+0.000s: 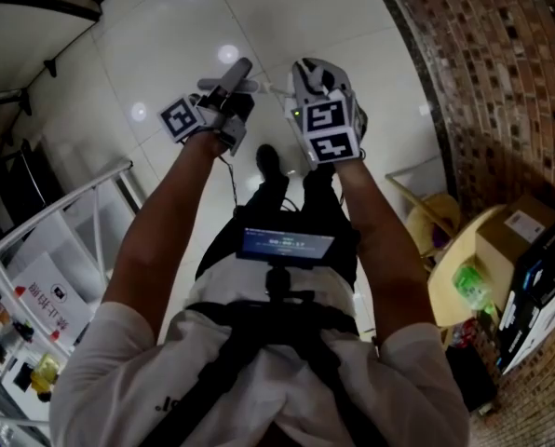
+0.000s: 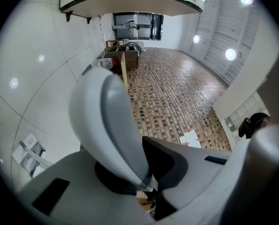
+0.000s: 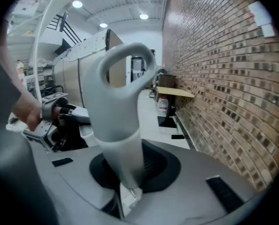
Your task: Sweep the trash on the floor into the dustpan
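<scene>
In the head view both grippers are held out in front of me over the white tiled floor (image 1: 166,45). My left gripper (image 1: 229,99) is shut on a broad grey handle (image 1: 241,70); in the left gripper view that handle (image 2: 106,125) rises from between the jaws (image 2: 146,175). My right gripper (image 1: 313,80) is shut on a grey handle with a loop at its end (image 3: 123,78), which stands up between the jaws (image 3: 130,172). What the handles belong to is hidden below the grippers. No trash shows in any view.
A brick wall (image 1: 501,63) runs along the right, with a round wooden table (image 1: 445,291) carrying a cardboard box (image 1: 512,238) beside it. A white rail and shelf (image 1: 77,194) stand at the left. My shoe (image 1: 268,161) is below the grippers.
</scene>
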Available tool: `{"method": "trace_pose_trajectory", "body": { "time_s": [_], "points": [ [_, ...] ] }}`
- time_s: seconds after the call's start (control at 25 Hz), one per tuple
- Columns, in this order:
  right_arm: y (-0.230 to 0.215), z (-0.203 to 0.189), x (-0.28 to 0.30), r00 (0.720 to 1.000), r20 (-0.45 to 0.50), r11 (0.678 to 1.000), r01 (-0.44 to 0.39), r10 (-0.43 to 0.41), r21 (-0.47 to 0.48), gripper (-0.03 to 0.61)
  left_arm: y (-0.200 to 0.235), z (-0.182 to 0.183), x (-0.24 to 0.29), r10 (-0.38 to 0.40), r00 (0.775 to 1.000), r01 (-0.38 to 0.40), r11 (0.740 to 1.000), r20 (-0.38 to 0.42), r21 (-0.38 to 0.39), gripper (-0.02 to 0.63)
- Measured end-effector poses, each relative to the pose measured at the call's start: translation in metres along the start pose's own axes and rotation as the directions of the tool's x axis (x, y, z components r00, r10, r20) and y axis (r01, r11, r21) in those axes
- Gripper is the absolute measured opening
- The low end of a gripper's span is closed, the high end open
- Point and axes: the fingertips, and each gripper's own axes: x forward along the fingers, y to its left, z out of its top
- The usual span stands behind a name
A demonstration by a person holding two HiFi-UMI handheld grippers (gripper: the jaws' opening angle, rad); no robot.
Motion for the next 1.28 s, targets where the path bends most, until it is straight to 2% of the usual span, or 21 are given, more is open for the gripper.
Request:
{"method": "trace_pose_trajectory", "body": {
  "time_s": [0.2, 0.4, 0.56, 0.68, 0.88, 1.08, 1.28],
  "points": [
    [0.032, 0.001, 0.009, 0.974, -0.021, 0.973, -0.228, 0.227, -0.041, 0.075, 0.002, 0.003, 0.000, 0.005, 1.000, -0.005, 1.000, -0.016, 0.023, 0.031],
    [0.057, -0.001, 0.009, 0.897, -0.074, 0.897, -0.440, 0.436, -0.046, 0.142, 0.001, 0.006, 0.004, -0.005, 1.000, 0.005, 1.000, -0.026, 0.007, 0.031],
    [0.066, -0.006, 0.013, 0.843, -0.130, 0.844, -0.533, 0.522, -0.068, 0.180, 0.001, 0.005, 0.006, -0.015, 0.999, 0.015, 1.000, -0.044, -0.004, 0.031],
    [0.076, -0.009, 0.018, 0.820, -0.201, 0.816, -0.564, 0.535, -0.130, 0.227, -0.001, 0.003, 0.006, -0.025, 0.998, 0.025, 1.000, -0.062, -0.008, 0.031],
    [0.086, -0.023, 0.031, 0.807, -0.292, 0.789, -0.577, 0.513, -0.209, 0.227, 0.000, 0.002, 0.005, -0.029, 0.997, 0.028, 1.000, -0.076, -0.010, 0.031],
    [0.081, -0.023, 0.046, 0.846, -0.284, 0.829, -0.515, 0.452, -0.217, 0.227, 0.001, 0.008, 0.002, -0.027, 0.997, 0.026, 1.000, -0.072, -0.015, 0.031],
    [0.081, -0.032, 0.050, 0.848, -0.310, 0.835, -0.504, 0.429, -0.223, 0.227, 0.002, 0.009, 0.000, -0.023, 0.997, 0.022, 1.000, -0.077, -0.009, 0.034]
  ]
}}
